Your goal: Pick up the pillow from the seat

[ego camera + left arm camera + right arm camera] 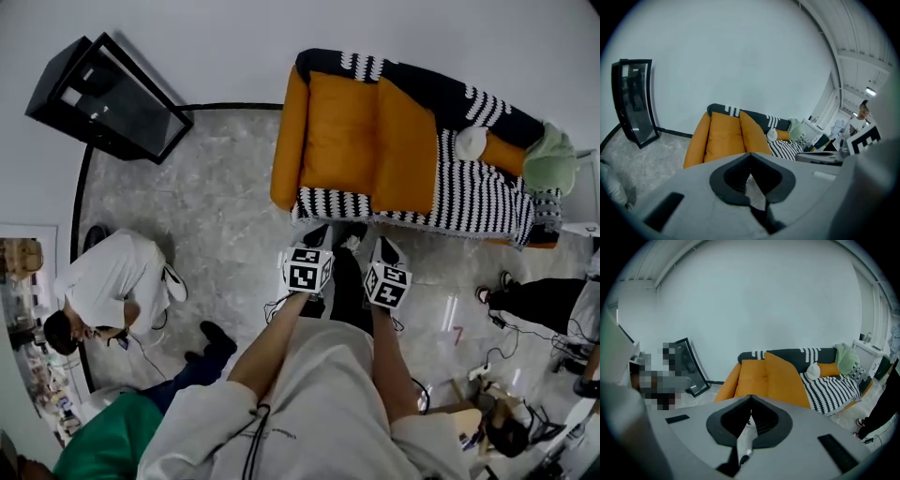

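An orange sofa [291,141] stands against the white wall, draped with a black-and-white striped blanket [478,192]. Two big orange pillows [339,131] lie side by side on its seat, also seen in the left gripper view [724,136] and the right gripper view [764,376]. A small white pillow [471,142] and a pale green one [550,159] sit at the sofa's right end. My left gripper [312,230] and right gripper [383,247] hover just in front of the sofa's front edge, apart from it. Each has its jaws together, left [750,155] and right [750,398], with nothing held.
A black glass-fronted frame [108,98] leans on the wall at the left. A person in white [112,281] crouches on the marble floor [216,216] at the left, another in green [112,436] is at the bottom left. Someone's legs [534,302] and cables [511,333] are at the right.
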